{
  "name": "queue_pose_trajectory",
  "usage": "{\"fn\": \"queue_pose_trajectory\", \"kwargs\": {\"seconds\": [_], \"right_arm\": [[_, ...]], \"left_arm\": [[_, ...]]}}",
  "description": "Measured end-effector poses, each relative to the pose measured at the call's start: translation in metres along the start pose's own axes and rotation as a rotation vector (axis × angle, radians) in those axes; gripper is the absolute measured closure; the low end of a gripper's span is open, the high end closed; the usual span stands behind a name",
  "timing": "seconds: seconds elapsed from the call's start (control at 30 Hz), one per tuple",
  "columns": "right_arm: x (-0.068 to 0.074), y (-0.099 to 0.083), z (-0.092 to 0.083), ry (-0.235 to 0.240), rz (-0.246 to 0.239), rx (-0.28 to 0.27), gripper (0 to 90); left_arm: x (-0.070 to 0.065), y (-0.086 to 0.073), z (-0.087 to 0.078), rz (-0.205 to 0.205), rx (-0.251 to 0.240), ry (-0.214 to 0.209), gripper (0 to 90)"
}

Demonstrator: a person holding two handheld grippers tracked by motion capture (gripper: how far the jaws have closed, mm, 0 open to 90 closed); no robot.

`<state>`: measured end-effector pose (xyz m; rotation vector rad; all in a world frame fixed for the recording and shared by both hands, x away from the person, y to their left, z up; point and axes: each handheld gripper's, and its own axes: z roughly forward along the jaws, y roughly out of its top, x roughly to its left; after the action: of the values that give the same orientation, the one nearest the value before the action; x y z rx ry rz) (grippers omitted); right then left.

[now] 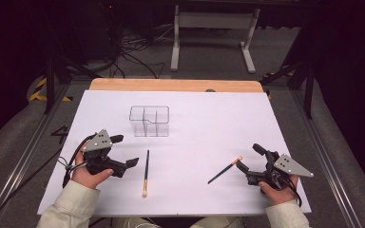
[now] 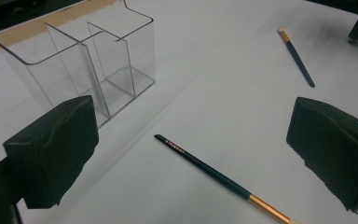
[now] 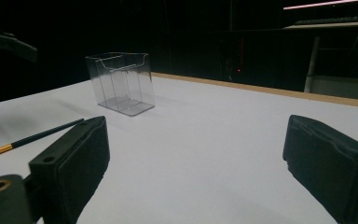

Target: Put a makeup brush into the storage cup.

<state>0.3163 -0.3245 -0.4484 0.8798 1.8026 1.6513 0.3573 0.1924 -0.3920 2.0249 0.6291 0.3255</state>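
Nothing had gone into the clear organizer (image 1: 149,121) at twelve o'clock: one brush (image 1: 146,173) lay at six, the other brush (image 1: 224,170) at four, while left tool (image 1: 123,151) and right tool (image 1: 248,157) gaped wide, empty, on the bench (image 1: 209,123).

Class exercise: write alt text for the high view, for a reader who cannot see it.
Two dark makeup brushes lie on a white table, the left brush beside the open left gripper, the right brush just off the open right gripper. A clear divided organizer stands empty farther back.
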Motion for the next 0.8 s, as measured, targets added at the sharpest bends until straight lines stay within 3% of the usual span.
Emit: {"fn": "queue_pose_trajectory", "kwargs": {"seconds": [0.27,0.4,0.63,0.8], "right_arm": [[0.0,0.0,-0.001,-0.007,-0.001,0.002,7.6],[0.0,0.0,-0.002,-0.009,-0.001,0.001,7.5],[-0.001,-0.001,-0.004,-0.016,0.0,0.003,7.3],[-0.001,-0.001,-0.006,-0.024,0.007,0.0,7.3]], "left_arm": [[-0.003,0.013,0.009,0.074,0.114,-0.001,4.9],[-0.006,0.017,0.014,0.121,0.168,-0.06,8.3],[-0.005,0.023,0.021,0.156,0.252,-0.074,9.2],[-0.006,0.026,0.026,0.22,0.313,-0.088,8.8]]}}
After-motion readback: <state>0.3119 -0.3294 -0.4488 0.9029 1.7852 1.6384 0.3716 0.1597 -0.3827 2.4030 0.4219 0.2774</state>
